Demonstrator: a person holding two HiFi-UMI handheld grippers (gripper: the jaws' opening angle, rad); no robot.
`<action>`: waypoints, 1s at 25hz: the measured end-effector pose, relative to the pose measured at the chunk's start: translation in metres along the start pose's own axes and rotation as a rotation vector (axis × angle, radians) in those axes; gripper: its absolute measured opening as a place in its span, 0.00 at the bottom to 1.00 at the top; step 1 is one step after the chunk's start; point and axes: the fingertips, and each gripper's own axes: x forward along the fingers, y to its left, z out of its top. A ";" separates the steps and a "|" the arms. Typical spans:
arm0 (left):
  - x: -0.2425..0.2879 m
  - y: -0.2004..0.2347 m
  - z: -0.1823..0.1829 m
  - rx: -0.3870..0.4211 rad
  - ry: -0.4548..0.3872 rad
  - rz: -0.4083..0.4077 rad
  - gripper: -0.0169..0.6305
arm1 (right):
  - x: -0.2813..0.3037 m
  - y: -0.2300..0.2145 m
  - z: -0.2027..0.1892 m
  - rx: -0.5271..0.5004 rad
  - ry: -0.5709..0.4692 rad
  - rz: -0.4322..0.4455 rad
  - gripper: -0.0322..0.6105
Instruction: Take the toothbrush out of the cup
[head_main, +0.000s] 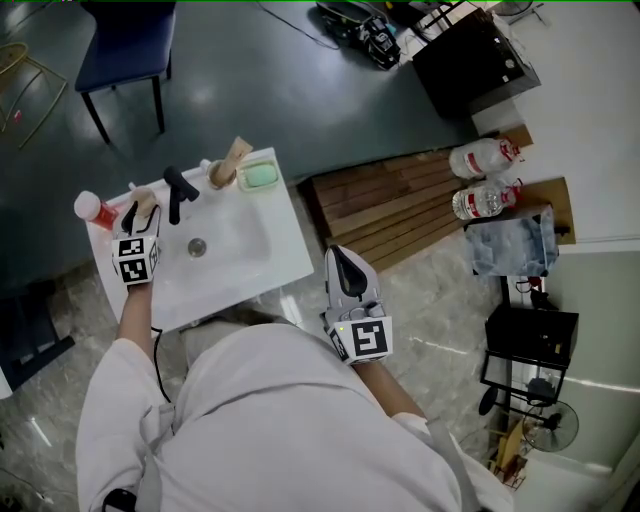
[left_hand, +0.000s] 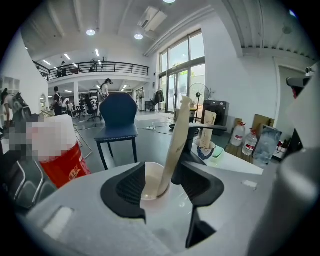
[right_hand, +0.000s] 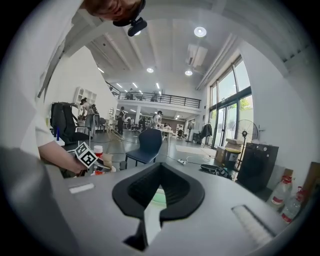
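In the left gripper view a pale beige toothbrush (left_hand: 176, 142) leans in a small white cup (left_hand: 149, 184) on the white washbasin (head_main: 240, 255). My left gripper (left_hand: 160, 186) is open, its black jaws on either side of the cup and brush; the brush stands closer to the right jaw. From the head view that gripper (head_main: 140, 212) sits at the basin's left end, by the beige brush (head_main: 147, 201). My right gripper (head_main: 350, 285) hangs off the basin's right side, away from the cup. It is shut (right_hand: 159, 194) with nothing held.
A black faucet (head_main: 178, 190) stands just right of the cup. Behind it are a second cup with a wooden brush (head_main: 225, 168) and a green soap dish (head_main: 258, 176). A red-and-white container (head_main: 95, 208) stands at the basin's left corner. Wooden pallet (head_main: 400, 205) and water bottles (head_main: 480, 160) lie right.
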 end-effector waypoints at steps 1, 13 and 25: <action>0.002 0.000 0.000 0.000 0.002 -0.001 0.37 | 0.001 -0.001 0.000 0.000 0.002 -0.001 0.05; 0.015 -0.001 -0.004 0.010 0.008 -0.014 0.23 | 0.010 -0.004 -0.002 -0.003 0.012 -0.006 0.05; 0.017 0.005 0.004 0.015 -0.017 -0.010 0.10 | 0.014 -0.009 0.001 -0.010 0.011 -0.002 0.05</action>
